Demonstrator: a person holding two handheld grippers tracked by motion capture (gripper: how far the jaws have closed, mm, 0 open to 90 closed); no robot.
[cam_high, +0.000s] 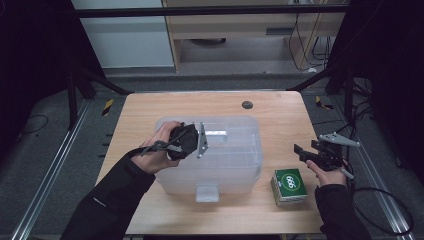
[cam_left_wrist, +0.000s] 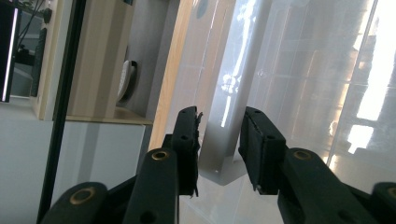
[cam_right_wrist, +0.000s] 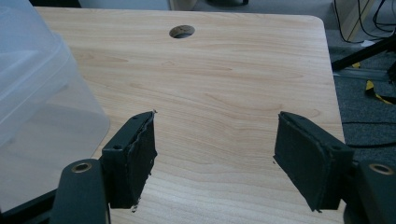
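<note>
1. A clear plastic storage box (cam_high: 220, 160) sits lidded at the middle of the wooden table (cam_high: 150, 110), with one white latch at its near side and another at its far side.
2. The left gripper (cam_left_wrist: 219, 140) is over the far latch tab (cam_left_wrist: 224, 140); its jaws stand narrow on either side of the tab, and I cannot tell whether they already pinch it.
3. Judging from this, the step is unlatching the lid: seat the pads fully on the tab, then pull it outward and up without dragging the box.
4. The right gripper (cam_right_wrist: 215, 158) hovers with jaws wide and empty above bare wood, right of the box.
5. A small green carton (cam_high: 289, 186) lies near the box's front right corner.
</note>
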